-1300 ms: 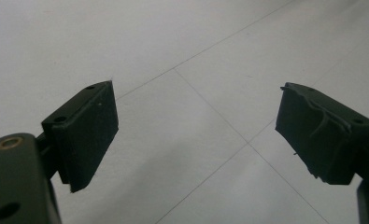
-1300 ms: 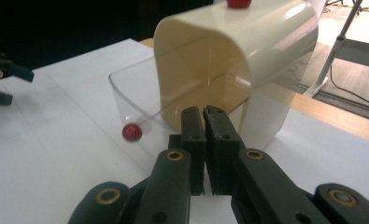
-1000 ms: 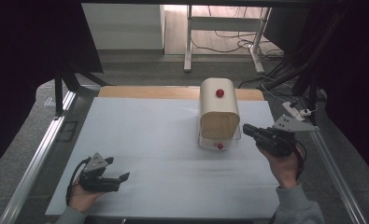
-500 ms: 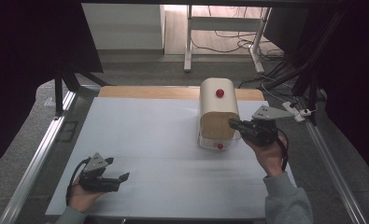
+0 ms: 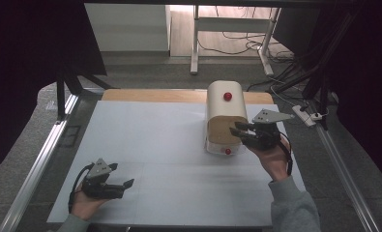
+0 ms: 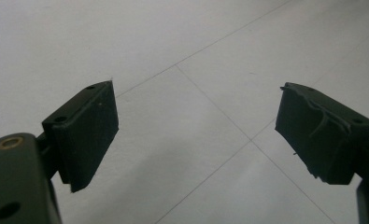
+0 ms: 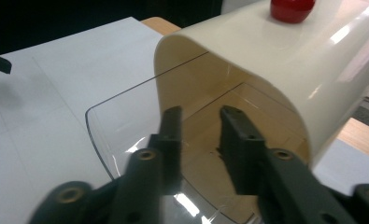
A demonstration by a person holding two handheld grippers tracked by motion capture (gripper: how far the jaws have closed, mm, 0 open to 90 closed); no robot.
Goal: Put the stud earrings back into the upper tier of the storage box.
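Your right gripper (image 7: 198, 140) has its jaws a little apart, right in front of the cream box (image 7: 266, 60). Your left gripper (image 6: 196, 135) has its jaws spread wide over the white table (image 6: 173, 46).

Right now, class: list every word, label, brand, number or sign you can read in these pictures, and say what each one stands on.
None can be read.
The cream bread box carries no lettering; its red knob is plain.
The white table sheet shows only thin lines.
The left tongs and right tongs bear no markings.
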